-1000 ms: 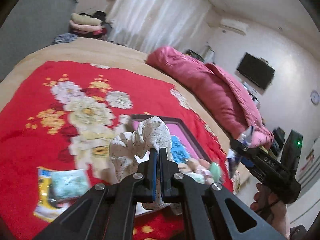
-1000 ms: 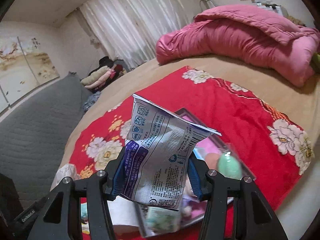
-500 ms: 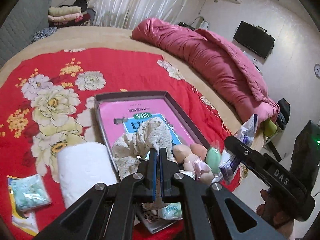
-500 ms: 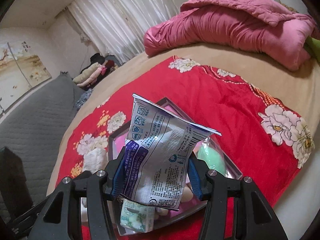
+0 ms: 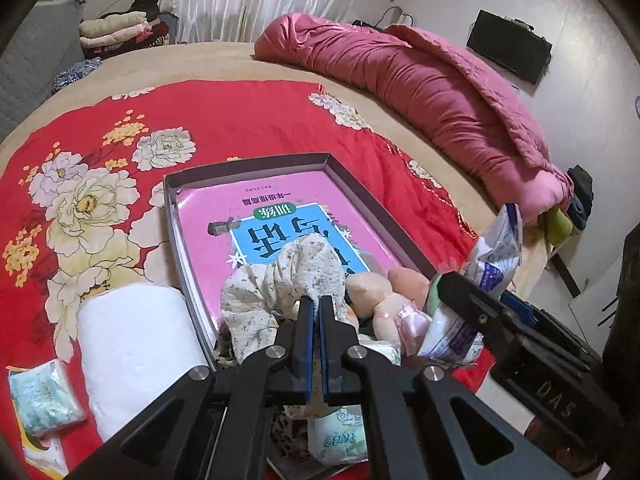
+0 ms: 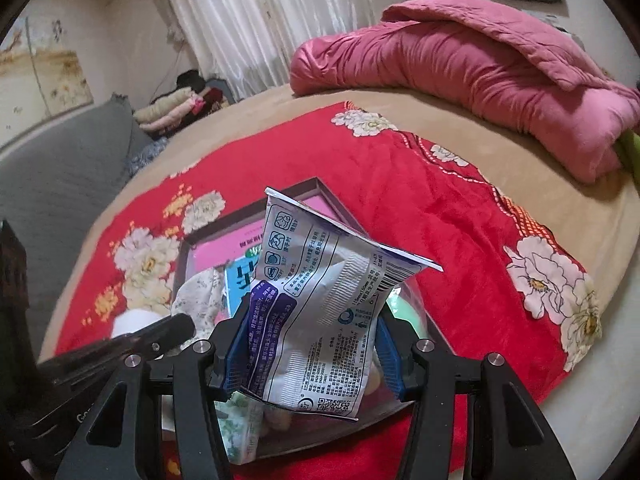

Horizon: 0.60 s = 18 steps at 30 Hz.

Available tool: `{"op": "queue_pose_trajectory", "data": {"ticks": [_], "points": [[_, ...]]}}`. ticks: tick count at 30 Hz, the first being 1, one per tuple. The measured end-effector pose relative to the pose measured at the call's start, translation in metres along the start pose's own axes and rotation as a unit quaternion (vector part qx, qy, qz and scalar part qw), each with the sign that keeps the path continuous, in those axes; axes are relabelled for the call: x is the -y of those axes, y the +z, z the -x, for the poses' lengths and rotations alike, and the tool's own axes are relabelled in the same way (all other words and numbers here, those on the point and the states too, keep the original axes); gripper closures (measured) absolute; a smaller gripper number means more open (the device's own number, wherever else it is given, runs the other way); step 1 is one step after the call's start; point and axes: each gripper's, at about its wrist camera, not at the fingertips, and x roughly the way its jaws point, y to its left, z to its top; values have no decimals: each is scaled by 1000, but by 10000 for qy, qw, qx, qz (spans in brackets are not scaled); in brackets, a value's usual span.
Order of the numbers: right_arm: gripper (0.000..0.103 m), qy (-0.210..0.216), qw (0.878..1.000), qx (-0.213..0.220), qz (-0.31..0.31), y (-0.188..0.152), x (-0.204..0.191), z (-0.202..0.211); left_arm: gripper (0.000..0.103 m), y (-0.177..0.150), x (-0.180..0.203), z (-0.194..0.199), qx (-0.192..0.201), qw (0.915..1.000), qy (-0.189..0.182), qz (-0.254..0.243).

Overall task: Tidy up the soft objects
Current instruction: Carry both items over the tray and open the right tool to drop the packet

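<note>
My left gripper (image 5: 314, 306) is shut on a cream floral cloth (image 5: 280, 276), which bunches up over the near end of a dark shallow tray (image 5: 248, 162) on the red flowered blanket. A pink and blue book (image 5: 280, 216) lines the tray. Peach plush toys (image 5: 384, 286) lie at its near right corner. My right gripper (image 6: 312, 324) is shut on a white and purple plastic packet (image 6: 320, 312), held upright above the same near end of the tray (image 6: 248, 216). From the left wrist view the packet (image 5: 498, 252) shows at the right.
A white paper roll (image 5: 132, 340) lies left of the tray, with a small tissue pack (image 5: 44, 396) beyond it. Another tissue pack (image 5: 340, 436) sits under my left gripper. A pink duvet (image 5: 420, 80) is heaped along the far side of the bed. Folded clothes (image 5: 116, 28) are stacked at the back left.
My left gripper carried the floral cloth from beside the tray to over its near end and sank. The right gripper lowered the packet toward the tray.
</note>
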Motion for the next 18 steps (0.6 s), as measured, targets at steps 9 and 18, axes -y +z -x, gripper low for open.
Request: {"op": "queue_pose_trajectory", "data": {"ticks": [9, 18], "points": [[45, -185, 9992, -226, 289, -6, -6, -25, 100, -4, -3, -8, -100, 9999, 10, -36], [28, -64, 9999, 6, 148, -4, 1, -20, 100, -8, -6, -14, -183, 9998, -5, -19]]}}
